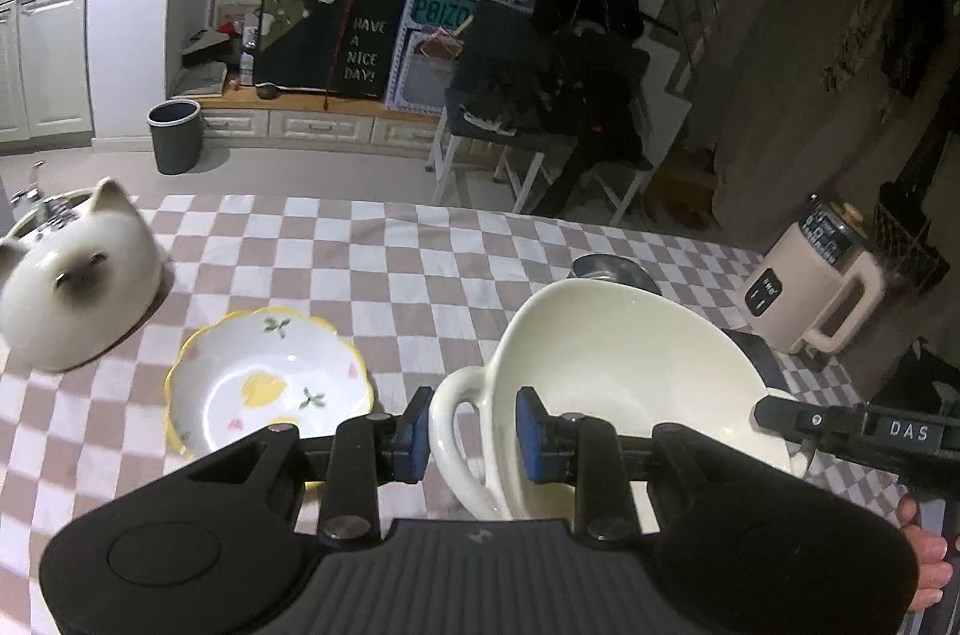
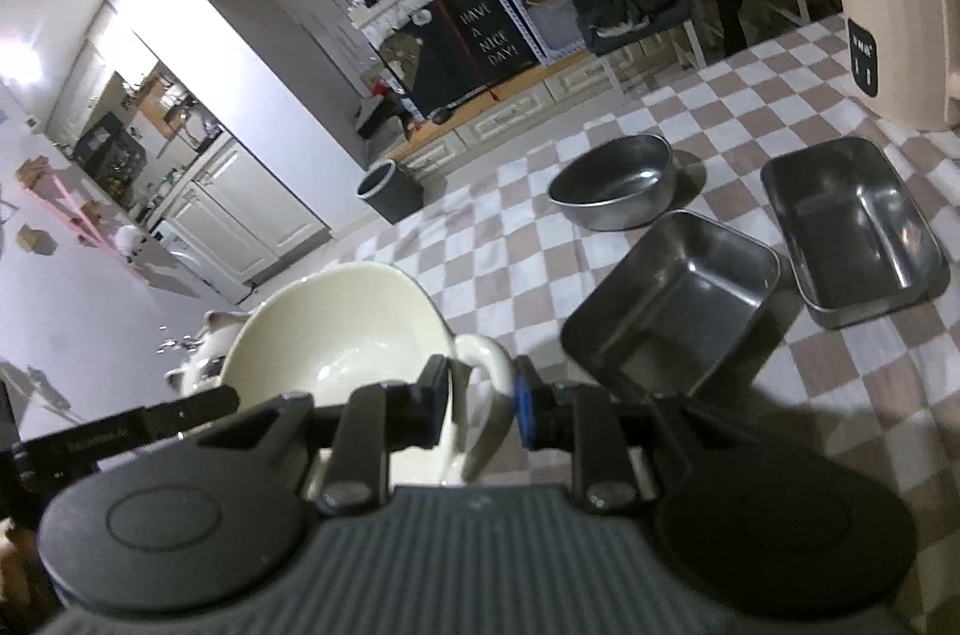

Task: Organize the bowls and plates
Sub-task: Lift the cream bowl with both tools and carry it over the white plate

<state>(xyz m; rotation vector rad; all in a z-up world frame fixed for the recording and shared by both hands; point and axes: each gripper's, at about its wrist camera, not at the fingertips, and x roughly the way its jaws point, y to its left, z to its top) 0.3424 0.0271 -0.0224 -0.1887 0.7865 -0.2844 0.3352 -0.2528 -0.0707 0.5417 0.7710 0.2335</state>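
A large cream bowl [image 1: 630,365] with a loop handle on each side hangs tilted above the checkered table. My left gripper [image 1: 474,434] is shut on its near handle [image 1: 450,413] with the blue pads. In the right wrist view my right gripper [image 2: 480,410] is shut on the other handle [image 2: 489,365] of the same bowl [image 2: 342,329]. A flower-edged white bowl [image 1: 264,383] with a yellow lemon print lies on the cloth to the left. A round steel bowl [image 2: 618,185] and two rectangular steel pans [image 2: 678,305] [image 2: 858,227] sit to the right.
A white cat-shaped ceramic pot [image 1: 78,275] stands at the table's left edge. A beige electric jug [image 1: 810,287] stands at the far right corner. The checkered tablecloth [image 1: 390,263] shows bare squares between the dishes. Chairs and a grey bin [image 1: 174,134] are beyond the table.
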